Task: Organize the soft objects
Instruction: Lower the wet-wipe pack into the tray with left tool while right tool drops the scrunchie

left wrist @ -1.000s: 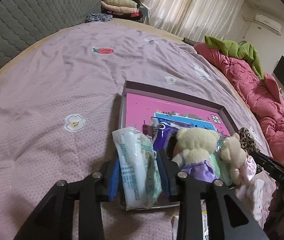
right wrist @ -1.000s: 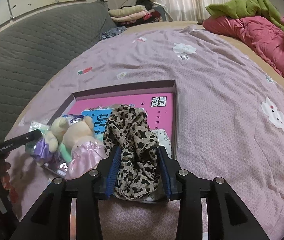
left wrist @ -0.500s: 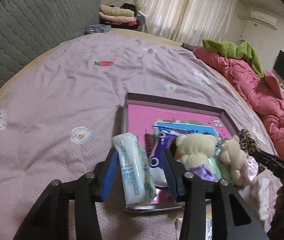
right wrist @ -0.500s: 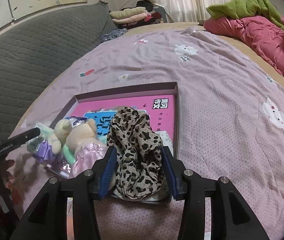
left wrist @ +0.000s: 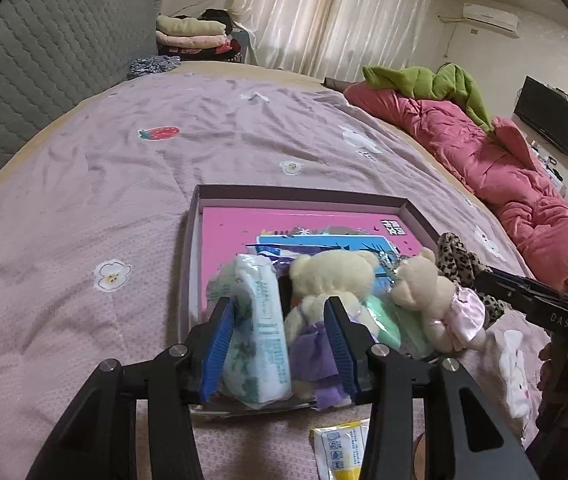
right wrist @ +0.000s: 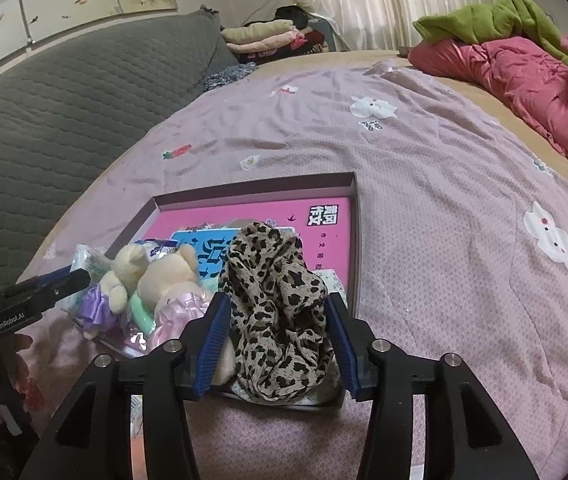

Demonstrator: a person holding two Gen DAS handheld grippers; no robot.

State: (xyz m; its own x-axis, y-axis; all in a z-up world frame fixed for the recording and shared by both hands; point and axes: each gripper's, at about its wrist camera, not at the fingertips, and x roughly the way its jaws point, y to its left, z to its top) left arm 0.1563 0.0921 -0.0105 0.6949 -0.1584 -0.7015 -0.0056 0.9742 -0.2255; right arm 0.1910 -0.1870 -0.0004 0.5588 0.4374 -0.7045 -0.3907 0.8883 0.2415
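Opening right tongs [right wrist: 278,344] (blue-padded) straddle leopard scarf [right wrist: 280,300].

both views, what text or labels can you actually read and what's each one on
"GenRobot.AI": on the left hand-held gripper, seen in the right wrist view.
"DAS": on the right hand-held gripper, seen in the left wrist view.
Large Chinese characters on the pink book: visible, strokes too blurred to give.
Tissue pack print: too small to read.
Yellow packet print: too small to read.

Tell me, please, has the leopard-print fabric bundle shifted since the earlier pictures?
No. The leopard-print fabric bundle sits in the same corner of the shallow pink-lined box; only the right claw is opening around it.
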